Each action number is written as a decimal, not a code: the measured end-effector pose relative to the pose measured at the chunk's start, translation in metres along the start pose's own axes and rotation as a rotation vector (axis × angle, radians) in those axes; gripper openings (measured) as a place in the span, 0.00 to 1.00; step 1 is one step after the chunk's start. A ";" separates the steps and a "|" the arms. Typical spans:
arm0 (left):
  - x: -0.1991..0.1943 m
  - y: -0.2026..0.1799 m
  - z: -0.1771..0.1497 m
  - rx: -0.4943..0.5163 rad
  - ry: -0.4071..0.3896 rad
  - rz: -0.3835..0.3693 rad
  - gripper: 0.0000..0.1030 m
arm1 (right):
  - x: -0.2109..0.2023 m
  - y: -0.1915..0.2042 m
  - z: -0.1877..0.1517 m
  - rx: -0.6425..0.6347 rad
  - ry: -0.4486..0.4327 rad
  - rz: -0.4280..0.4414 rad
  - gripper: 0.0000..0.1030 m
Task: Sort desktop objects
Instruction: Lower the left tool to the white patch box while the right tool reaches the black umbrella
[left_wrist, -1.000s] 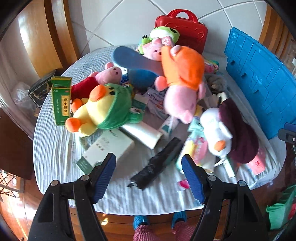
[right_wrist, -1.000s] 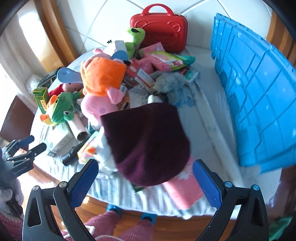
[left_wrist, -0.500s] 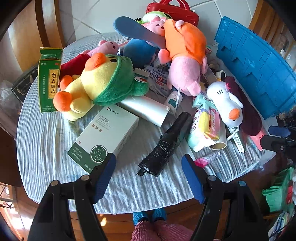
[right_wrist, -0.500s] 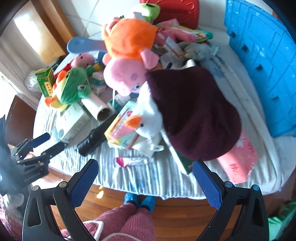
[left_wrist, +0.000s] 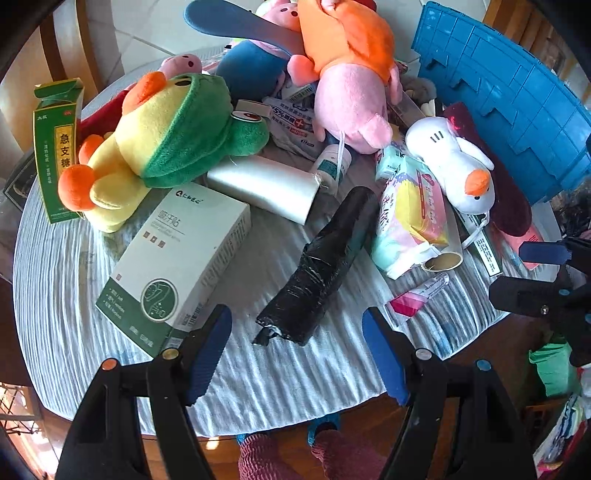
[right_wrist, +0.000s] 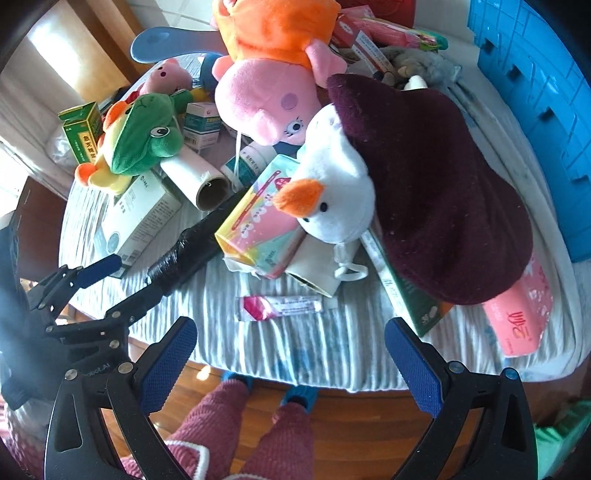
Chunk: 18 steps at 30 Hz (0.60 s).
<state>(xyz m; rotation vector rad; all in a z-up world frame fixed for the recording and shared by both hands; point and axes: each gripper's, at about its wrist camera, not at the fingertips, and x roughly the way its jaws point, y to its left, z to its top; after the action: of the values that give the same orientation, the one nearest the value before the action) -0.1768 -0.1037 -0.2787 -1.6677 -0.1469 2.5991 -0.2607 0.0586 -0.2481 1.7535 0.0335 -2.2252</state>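
Observation:
A round table (left_wrist: 55, 295) with a striped cloth carries a heap of toys and packets. My left gripper (left_wrist: 297, 341) is open and empty, just above the front edge, with a black wrapped roll (left_wrist: 321, 266) right ahead of it. A white-green box (left_wrist: 177, 262) lies by its left finger. My right gripper (right_wrist: 290, 356) is open and empty near the front edge, before a pink sachet (right_wrist: 280, 306). A white duck plush (right_wrist: 332, 199) with a maroon cape (right_wrist: 436, 184) lies on a tissue pack (right_wrist: 262, 229).
A yellow duck plush in a green hood (left_wrist: 155, 144), a pink pig plush in orange (left_wrist: 347, 74), a white roll (left_wrist: 266, 188) and a green carton (left_wrist: 55, 147) crowd the table. A blue crate (left_wrist: 509, 99) stands at the right. My left gripper shows in the right wrist view (right_wrist: 85, 284).
Both grippers have moved down and closer to the table's front edge, so the objects look larger. Both stay open and nothing was picked up.

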 end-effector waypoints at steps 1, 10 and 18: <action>-0.002 0.007 0.001 0.008 -0.003 0.004 0.71 | 0.002 0.005 0.001 0.012 0.000 0.000 1.00; 0.005 0.088 0.018 0.086 0.027 0.006 0.71 | 0.015 0.071 0.019 0.117 -0.035 -0.012 1.00; 0.025 0.097 0.029 0.168 0.039 -0.021 0.71 | 0.041 0.099 0.029 0.218 -0.022 -0.039 1.00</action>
<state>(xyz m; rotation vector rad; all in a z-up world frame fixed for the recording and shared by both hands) -0.2129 -0.1990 -0.2992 -1.6482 0.0544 2.4844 -0.2711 -0.0510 -0.2630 1.8511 -0.1887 -2.3528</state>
